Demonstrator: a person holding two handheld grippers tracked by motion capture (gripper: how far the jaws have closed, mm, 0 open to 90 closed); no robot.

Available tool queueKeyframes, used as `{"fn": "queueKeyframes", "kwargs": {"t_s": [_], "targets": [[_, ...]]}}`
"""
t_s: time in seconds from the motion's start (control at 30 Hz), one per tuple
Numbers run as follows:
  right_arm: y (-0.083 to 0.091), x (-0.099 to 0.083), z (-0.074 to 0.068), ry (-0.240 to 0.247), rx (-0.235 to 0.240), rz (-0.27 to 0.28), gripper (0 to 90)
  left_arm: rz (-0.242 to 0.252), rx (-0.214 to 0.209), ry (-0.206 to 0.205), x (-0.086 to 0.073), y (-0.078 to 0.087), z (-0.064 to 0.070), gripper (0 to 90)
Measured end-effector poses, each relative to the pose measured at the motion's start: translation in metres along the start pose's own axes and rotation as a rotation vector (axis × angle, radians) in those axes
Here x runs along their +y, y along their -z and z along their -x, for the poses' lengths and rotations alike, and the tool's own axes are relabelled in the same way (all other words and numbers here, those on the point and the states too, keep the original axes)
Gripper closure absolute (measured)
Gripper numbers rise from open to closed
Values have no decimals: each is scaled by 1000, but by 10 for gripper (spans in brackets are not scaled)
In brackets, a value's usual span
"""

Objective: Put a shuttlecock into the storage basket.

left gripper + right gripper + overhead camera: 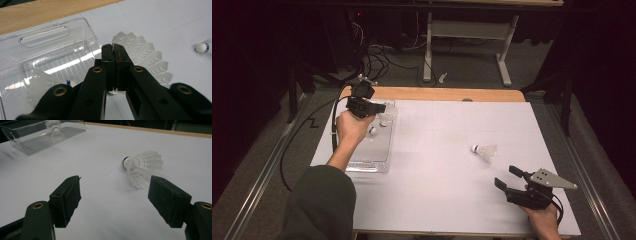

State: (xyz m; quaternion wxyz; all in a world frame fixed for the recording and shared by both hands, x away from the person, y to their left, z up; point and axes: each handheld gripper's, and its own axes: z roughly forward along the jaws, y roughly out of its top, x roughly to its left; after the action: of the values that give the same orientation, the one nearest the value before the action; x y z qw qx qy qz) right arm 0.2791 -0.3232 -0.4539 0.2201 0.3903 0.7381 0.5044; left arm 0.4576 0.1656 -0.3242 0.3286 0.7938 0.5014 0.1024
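My left gripper (113, 50) (379, 106) is shut on the feather skirt of a white shuttlecock (146, 61) (385, 120), held over the far end of a clear plastic tray (53, 35) (367, 162). A second shuttlecock (41, 86) (372, 131) lies inside the tray. A third shuttlecock (142, 167) (484, 151), white with a blue band at its cork, lies on its side on the white mat. My right gripper (115, 192) (507, 176) is open, close to the mat, just short of that shuttlecock with nothing between its jaws.
The white mat (442, 165) covers most of a wooden table (437, 93). The tray stands along the mat's left edge. Beyond the table are cables (377, 60) and a white desk frame (467, 30) on the floor.
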Motion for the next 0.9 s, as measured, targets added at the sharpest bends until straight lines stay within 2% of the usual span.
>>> {"fn": "queueKeyframes", "kwargs": {"t_s": [0.57, 0.9], "targets": [[0, 0, 0, -2, 1, 1, 267, -31, 61, 70, 0, -15, -20, 872], [0, 0, 0, -1, 1, 1, 266, -50, 93, 104, 0, -24, -28, 862]]}}
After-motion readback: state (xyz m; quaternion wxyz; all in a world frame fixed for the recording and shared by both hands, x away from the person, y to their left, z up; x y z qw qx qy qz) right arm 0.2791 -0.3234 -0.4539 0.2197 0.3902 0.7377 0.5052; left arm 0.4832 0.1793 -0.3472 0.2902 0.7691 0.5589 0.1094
